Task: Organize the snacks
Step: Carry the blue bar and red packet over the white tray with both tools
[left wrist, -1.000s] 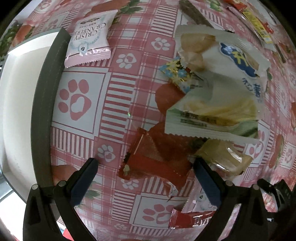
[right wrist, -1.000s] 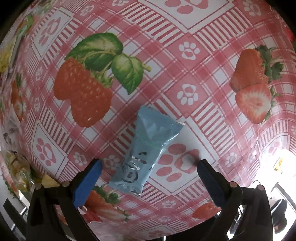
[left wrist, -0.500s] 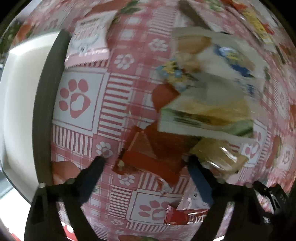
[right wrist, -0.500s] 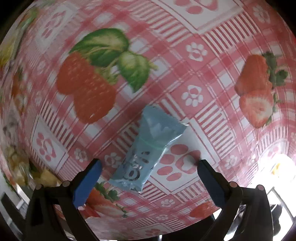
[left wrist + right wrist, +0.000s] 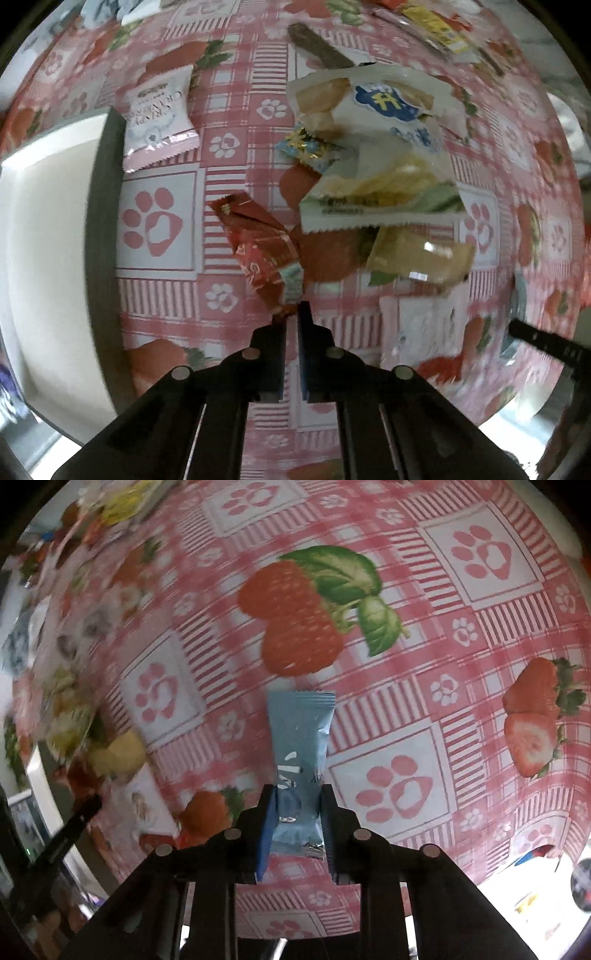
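The left hand-held gripper [image 5: 291, 314] had its jaws clamped on the end of a red snack packet [image 5: 258, 247], which hung above the bench [image 5: 236, 110]. Beside it stood a white bin [image 5: 48, 251] with a dark rim; what showed of its inside looked bare. A pink cranberry packet [image 5: 159, 118] lay against that rim. The right hand-held gripper [image 5: 297, 805] was closed on a pale blue snack packet [image 5: 299, 738], held upright over the strawberry-print cloth [image 5: 406, 686].

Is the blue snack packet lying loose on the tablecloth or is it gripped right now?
Gripped. The right gripper is shut on the blue packet: both fingers press its lower sides, and its crimped top end sticks out past the fingertips.
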Tool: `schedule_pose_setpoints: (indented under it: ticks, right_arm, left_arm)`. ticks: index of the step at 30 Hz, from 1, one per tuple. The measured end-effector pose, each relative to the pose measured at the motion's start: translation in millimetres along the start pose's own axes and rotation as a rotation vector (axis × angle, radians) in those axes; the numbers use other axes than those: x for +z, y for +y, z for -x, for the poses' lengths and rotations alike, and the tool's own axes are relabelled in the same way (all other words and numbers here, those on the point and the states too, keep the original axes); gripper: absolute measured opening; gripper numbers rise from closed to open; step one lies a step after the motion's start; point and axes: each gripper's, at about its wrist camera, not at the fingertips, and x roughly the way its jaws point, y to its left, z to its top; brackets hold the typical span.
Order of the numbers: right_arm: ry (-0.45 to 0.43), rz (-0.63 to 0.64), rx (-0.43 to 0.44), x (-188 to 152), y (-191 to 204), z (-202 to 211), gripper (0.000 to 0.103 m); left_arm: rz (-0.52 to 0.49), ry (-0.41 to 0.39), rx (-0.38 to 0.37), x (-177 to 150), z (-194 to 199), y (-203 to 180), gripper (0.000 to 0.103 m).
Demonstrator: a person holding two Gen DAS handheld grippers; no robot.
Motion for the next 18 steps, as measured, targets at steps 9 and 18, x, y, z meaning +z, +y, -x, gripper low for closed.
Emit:
schedule_pose_setpoints:
  ticks: [9,18]
  right_arm:
    - [0.010,0.022,0.037,-26.7,-0.5,4.8,0.025]
    - [0.000,0.048,0.026,-31.3,28.0,10.8,0.025]
  left_arm:
    - [-0.055,-0.035,-0.065,-27.8,17.2,20.8,0.007]
    - [0.013,-0.100,-0.081,-18.0,40.6,36.7,0.012]
